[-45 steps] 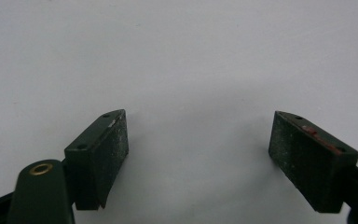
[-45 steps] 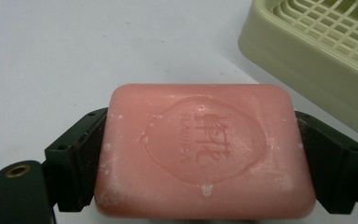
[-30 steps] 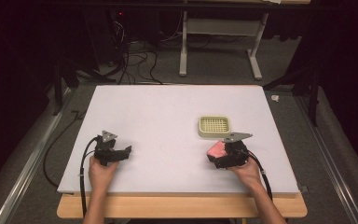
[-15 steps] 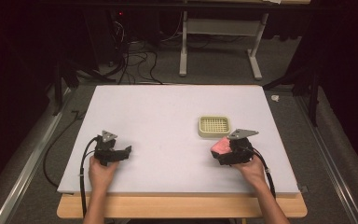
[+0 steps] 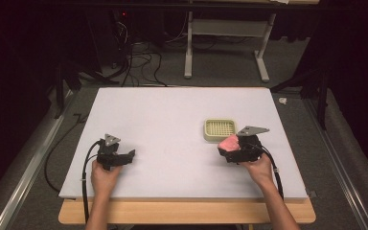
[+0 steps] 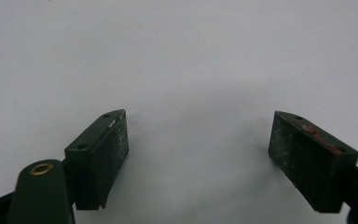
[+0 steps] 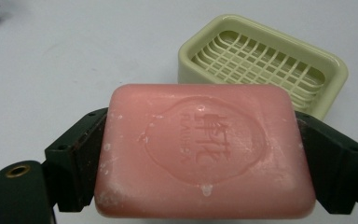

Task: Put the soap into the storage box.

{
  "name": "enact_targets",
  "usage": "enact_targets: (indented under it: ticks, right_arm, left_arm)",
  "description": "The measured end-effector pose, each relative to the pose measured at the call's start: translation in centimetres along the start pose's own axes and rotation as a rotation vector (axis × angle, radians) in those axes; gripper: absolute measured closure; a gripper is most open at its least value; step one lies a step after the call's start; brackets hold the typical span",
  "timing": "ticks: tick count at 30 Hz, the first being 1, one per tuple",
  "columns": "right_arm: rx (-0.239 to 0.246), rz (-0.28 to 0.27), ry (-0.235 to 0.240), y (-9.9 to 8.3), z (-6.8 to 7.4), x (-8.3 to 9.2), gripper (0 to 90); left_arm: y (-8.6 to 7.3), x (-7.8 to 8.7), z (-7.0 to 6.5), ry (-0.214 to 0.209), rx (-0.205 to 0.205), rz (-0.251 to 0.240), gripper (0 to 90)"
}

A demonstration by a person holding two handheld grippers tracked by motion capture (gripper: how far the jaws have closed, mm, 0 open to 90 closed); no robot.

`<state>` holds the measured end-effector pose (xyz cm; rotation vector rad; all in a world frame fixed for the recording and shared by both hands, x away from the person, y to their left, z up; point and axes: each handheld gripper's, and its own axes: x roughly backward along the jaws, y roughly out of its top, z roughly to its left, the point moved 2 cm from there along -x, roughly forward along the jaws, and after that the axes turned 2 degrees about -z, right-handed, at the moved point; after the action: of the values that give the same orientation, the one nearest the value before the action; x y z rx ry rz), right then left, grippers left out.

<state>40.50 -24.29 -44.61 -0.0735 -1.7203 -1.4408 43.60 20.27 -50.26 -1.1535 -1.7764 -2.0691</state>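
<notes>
- Right tongs pinching the soap by its ends, held just short of the dish.
- Left tongs spread, idle, well apart on the table.
- I'd call this mid-carry — next: forward over the grid, lower flat, release.

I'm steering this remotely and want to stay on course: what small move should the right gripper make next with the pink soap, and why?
Probably carry it a little forward, over the soap dish. The right gripper is shut on the pink soap bar, and the dish sits empty just beyond it, so the bar is not yet above the grid. The left gripper is open and idle.
</notes>
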Motion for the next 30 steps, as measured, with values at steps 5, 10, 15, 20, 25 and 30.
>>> enact_targets:
  ticks: [5,10,15,20,25,30]
  right_arm:
    - [-0.013,-0.001,-0.008,0.6,-0.3,-0.2,13.6]
    - [-0.037,-0.003,-0.012,1.4,-0.6,-0.4,13.6]
    - [-0.049,0.004,-0.023,2.1,-0.9,-0.7,13.6]
    - [-0.06,-0.001,-0.024,2.6,-1.0,-0.9,13.6]
    - [-0.071,0.001,-0.026,3.0,-1.3,-1.3,13.6]
    - [-0.091,-0.004,-0.031,3.4,-1.7,-1.6,13.6]
  left_arm:
    - [0.0,0.0,0.0,0.0,0.0,0.0,20.5]
    - [0.0,0.0,0.0,0.0,0.0,0.0,20.5]
    - [0.0,0.0,0.0,0.0,-0.001,0.0,20.5]
    - [0.0,0.0,0.0,0.001,-0.001,0.002,20.5]
    - [0.0,0.0,0.0,0.001,-0.001,0.001,20.5]
    - [0.0,0.0,0.0,0.001,-0.001,0.002,20.5]
